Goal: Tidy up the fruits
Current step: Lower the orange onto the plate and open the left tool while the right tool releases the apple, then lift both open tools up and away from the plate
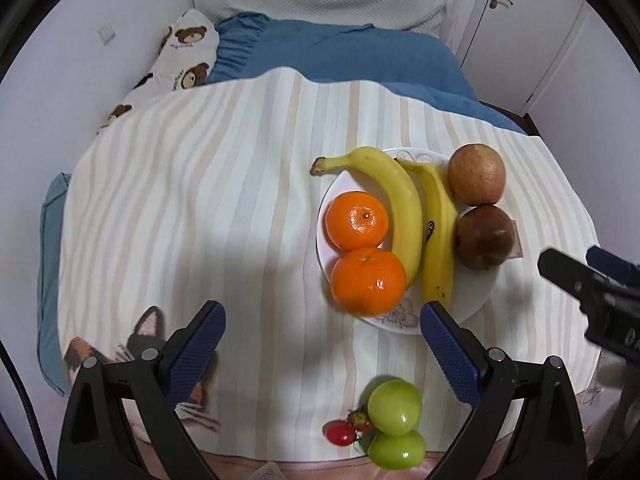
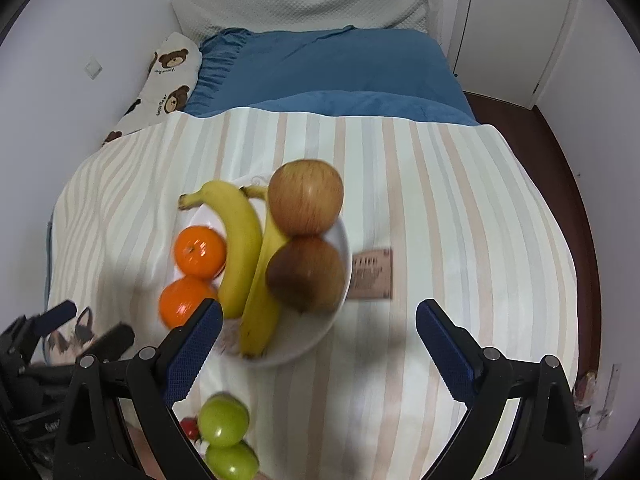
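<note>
Fruits are mostly piled on a white plate [image 1: 472, 304] sitting on the striped cloth [image 1: 200, 200] over the bed: two oranges [image 1: 357, 220] on the left, two bananas [image 1: 404, 208] down the middle, a reddish apple [image 1: 476, 173] and a brown one [image 1: 485, 236] on the right. Off the plate, at the near edge, two green apples [image 1: 394, 407] are found next to small red fruits [image 1: 341, 433]. Both the left gripper [image 1: 322, 334] and right gripper [image 2: 318, 330] are held with jaws wide apart, nothing gripped.
</note>
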Available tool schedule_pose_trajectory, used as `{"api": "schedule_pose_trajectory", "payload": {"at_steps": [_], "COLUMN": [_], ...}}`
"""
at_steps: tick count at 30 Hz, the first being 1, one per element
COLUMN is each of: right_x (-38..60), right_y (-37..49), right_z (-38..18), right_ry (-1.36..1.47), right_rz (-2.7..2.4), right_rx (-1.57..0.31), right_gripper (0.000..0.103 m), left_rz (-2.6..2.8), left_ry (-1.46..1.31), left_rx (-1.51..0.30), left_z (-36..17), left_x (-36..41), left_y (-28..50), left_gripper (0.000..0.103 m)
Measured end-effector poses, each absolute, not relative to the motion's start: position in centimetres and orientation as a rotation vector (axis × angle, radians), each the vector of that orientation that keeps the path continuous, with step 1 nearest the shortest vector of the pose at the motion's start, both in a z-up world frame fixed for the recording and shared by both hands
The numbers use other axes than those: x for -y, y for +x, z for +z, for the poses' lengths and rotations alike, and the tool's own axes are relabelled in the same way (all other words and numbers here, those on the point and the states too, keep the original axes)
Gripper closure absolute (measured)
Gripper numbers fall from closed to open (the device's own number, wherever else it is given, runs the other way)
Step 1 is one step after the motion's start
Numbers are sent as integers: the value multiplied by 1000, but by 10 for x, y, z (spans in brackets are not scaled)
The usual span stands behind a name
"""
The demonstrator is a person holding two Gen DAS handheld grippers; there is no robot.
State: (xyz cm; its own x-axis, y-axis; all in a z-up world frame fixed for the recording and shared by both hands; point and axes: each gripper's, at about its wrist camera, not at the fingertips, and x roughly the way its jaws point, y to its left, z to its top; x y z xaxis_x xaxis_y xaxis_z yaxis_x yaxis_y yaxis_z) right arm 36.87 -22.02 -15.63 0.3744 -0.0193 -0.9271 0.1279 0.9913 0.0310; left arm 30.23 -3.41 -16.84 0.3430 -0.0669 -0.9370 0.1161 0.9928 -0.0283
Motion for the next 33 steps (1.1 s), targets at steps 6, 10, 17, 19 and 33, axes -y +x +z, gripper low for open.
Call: {"api": "schedule_pose_trajectory", "payload": {"at_steps": [6,10,17,19,33], "right_x": [210,205,199,198,190], "right_y": [327,300,261,247,193], "right_z": [-119,-92,-49,-37,3], "right_ry": [104,100,97,102,155], "right_rz": [-99,-105,-110,-109,-74], "right_rx": [-1106,-1051,-964,-938,-868], "right_gripper": [4,4,4,4,2], "left_rz": [-122,-125,-141,-149,-173], "left_ry": [61,77,87,84,71], "left_rx": [-1155,-1098,-1002,-985,-889], "left_z": [-140,-114,-68,-56,-11], "left_x": [31,31,30,29,30], "left_y": [279,261,225,216,176], "left_gripper": [3,3,3,3,3]}}
